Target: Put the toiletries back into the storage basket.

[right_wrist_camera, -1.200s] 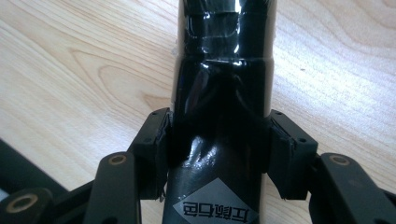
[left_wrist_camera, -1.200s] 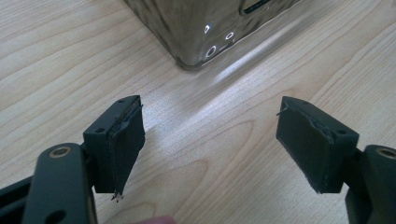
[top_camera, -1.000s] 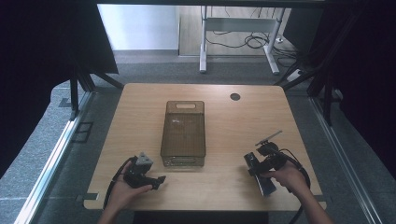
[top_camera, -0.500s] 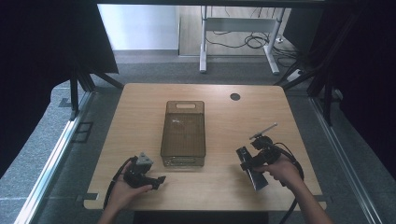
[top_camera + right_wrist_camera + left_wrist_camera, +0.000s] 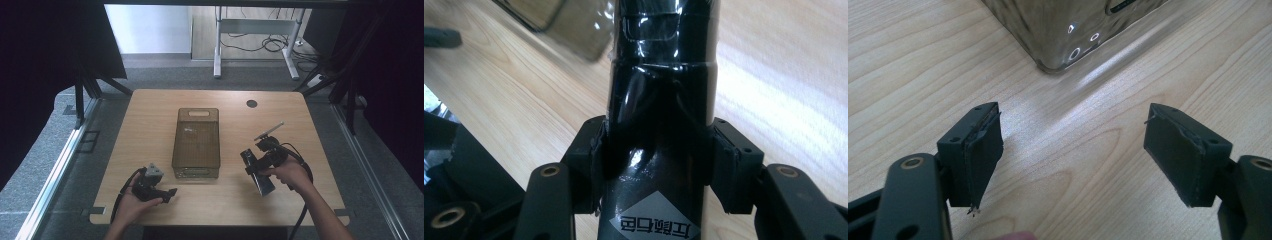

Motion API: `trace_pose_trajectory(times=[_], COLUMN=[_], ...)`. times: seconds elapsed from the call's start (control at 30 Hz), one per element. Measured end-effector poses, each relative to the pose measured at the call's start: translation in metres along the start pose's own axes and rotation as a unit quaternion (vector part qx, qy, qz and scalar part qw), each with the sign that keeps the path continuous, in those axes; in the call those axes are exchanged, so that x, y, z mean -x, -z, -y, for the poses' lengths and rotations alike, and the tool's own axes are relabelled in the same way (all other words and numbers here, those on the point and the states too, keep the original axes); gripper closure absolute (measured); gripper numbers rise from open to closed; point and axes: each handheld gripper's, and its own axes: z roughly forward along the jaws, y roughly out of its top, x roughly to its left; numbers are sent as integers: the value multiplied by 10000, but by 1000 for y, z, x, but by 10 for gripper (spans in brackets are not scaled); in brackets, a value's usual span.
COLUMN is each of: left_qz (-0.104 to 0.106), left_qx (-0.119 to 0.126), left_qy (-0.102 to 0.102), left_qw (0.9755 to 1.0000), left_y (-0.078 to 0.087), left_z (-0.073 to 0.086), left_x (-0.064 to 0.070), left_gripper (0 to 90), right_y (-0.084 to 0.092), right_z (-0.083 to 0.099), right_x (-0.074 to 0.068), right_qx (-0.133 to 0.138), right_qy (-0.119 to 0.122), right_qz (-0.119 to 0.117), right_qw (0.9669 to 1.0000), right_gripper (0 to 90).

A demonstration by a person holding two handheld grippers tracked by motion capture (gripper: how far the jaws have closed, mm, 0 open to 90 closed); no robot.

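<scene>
Black glossy packet [image 5: 659,125], long and flat-sided, wrapped in shiny film that throws white highlights, sits clamped between the right gripper [image 5: 656,165]'s two black padded jaws, which press on its left and right edges; a grey diamond-shaped label with pale characters shows on its near end, and a taped seam crosses it farther up; in the high view the same packet [image 5: 257,172] reads as a dark oblong slab held just above the table's near right part, tilted, with one end pointing toward the person; what it contains I cannot tell from these views; the right gripper [image 5: 265,159] is gripped by the person's right hand [image 5: 290,172], a thin grey plate sticking up from its top and a black cable looping behind it; just to the left stands a smoky translucent plastic bin [image 5: 196,142], rectangular with rounded corners and a handle slot at its far end, near the table's middle; its glossy corner [image 5: 1068,35] shows ahead of the left gripper [image 5: 1073,150], whose matte black jaws with frayed rubber pads stand wide apart over bare wood with nothing between them; that left gripper [image 5: 155,187] rests low at the near left edge in the left hand [image 5: 132,200]; the table [image 5: 150,115] is pale wood with a flowing grain and a small round dark hole near its far right.
</scene>
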Motion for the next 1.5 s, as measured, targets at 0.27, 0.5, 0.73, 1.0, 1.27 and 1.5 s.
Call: trace_pose_trajectory(times=[0.27, 0.5, 0.73, 1.0, 1.27, 1.5], left_qz=[9, 19, 6, 15, 25, 34], left_qx=[-7, 7, 22, 25, 13, 5], left_qy=[-25, -35, -34, -13, -5, -3], left_qw=[10000, 10000, 10000, 10000, 10000, 10000], left_y=[0, 0, 1, 0, -1, -1], left_z=[0, 0, 0, 0, 0, 0], left_x=[0, -1, -2, -2, -1, -2], left_gripper=[238, 238, 238, 239, 238, 238], right_y=[3, 3, -1, -1, -1, -3], right_z=[-25, -46, -61, -75, -87, -100], right_x=[-12, -23, -30, -43, -55, -61], right_qx=[38, 62, 53, 84, 107, 104], right_qy=[43, 127, 224, 313, 389, 396], right_qz=[-86, -114, -106, -131, -147, -172], right_qw=[9999, 9998, 9997, 9994, 9991, 9990], right_gripper=[464, 463, 463, 463, 463, 463])
